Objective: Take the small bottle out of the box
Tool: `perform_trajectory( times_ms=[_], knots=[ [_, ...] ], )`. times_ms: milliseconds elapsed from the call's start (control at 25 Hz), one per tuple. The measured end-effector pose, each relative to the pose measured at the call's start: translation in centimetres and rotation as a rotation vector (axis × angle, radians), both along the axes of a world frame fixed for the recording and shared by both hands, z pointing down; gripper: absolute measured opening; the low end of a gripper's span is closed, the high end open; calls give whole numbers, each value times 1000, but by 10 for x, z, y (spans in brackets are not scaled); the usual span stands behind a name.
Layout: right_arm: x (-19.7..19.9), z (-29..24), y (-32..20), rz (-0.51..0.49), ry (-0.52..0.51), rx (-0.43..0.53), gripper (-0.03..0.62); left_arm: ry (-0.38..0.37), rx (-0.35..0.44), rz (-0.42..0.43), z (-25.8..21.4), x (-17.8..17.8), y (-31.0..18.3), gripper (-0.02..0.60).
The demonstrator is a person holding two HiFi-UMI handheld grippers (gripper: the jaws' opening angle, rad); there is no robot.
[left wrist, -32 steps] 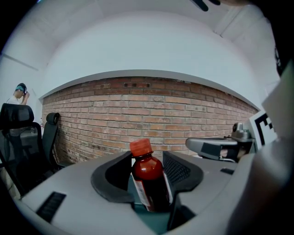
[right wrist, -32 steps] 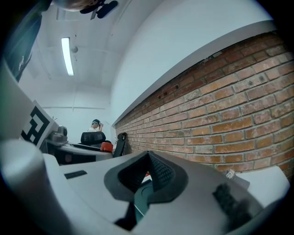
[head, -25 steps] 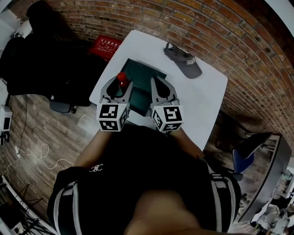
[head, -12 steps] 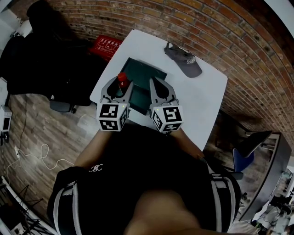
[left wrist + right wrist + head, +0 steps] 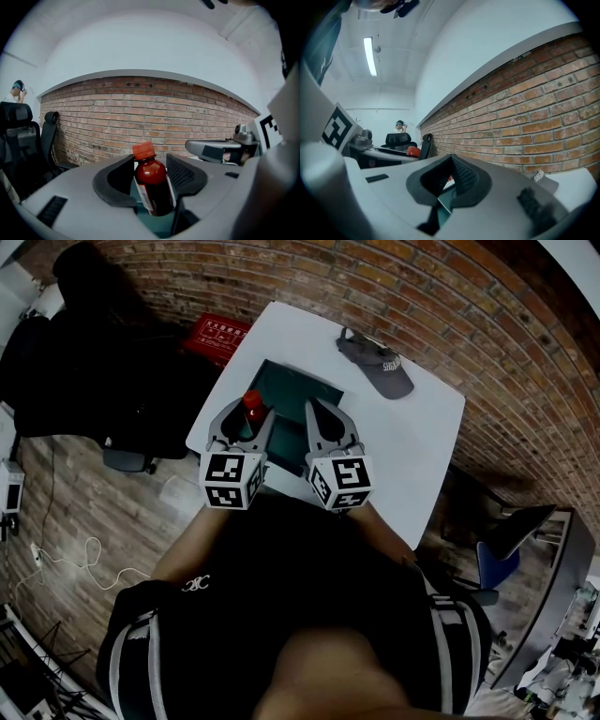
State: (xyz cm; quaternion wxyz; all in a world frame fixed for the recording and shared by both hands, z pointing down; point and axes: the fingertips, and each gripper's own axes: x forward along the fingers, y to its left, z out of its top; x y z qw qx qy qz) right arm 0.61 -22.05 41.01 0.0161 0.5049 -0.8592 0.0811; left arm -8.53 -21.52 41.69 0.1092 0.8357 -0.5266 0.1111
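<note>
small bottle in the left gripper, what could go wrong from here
1. The small bottle leans between the left gripper's jaws instead of standing straight, so it may pivot or slip during the lift.
2. The green box shows right beneath it, so a low sideways move could catch the bottle's base on the box wall.
3. The table edge is close on that side, which makes setting it down there risky.

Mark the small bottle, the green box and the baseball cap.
small bottle (image 5: 151, 180): left gripper view, on its dark red body.
green box (image 5: 298, 390): head view, on its bare dark green inside.
baseball cap (image 5: 384, 369): head view, on its grey middle.
</note>
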Motion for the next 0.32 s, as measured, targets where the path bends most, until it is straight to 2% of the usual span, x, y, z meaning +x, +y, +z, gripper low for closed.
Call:
perform_trajectory(
  times_ms=[320],
  knots=[
    [-3, 2, -4, -4, -16, -19, 29, -3, -2, 0, 1, -5, -3, 221]
  ],
)
